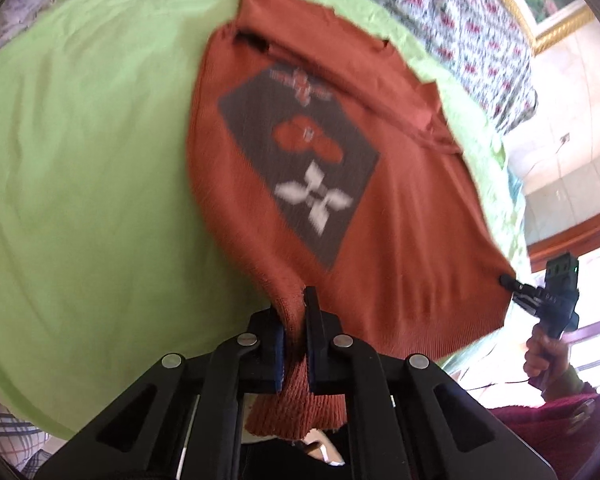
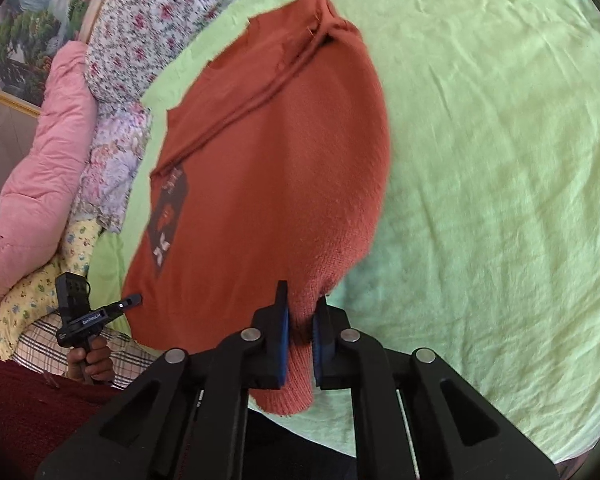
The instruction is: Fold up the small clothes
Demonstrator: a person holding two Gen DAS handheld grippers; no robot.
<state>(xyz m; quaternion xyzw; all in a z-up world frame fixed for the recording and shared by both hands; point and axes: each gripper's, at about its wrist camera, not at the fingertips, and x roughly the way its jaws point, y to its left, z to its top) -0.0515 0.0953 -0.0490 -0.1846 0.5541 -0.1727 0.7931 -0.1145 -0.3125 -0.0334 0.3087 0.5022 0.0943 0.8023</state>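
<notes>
I am standing in a bedroom in somebody's home. I am looking down at a big bed covered with a soft light green sheet (image 2: 480,160), a bit wrinkly. Along the far side of the bed, a puffy pink quilt (image 2: 40,168) is lying next to a white blanket with small red flowers (image 2: 140,28) and a yellow cloth with tiny pictures (image 2: 40,292). A checked cloth (image 2: 40,344) is peeking out near the bed's edge. A painting of trees in a gold frame (image 2: 20,40) is hanging on the pale wall behind. A small rust-orange knitted sweater (image 2: 260,168) is lying on the bed.
</notes>
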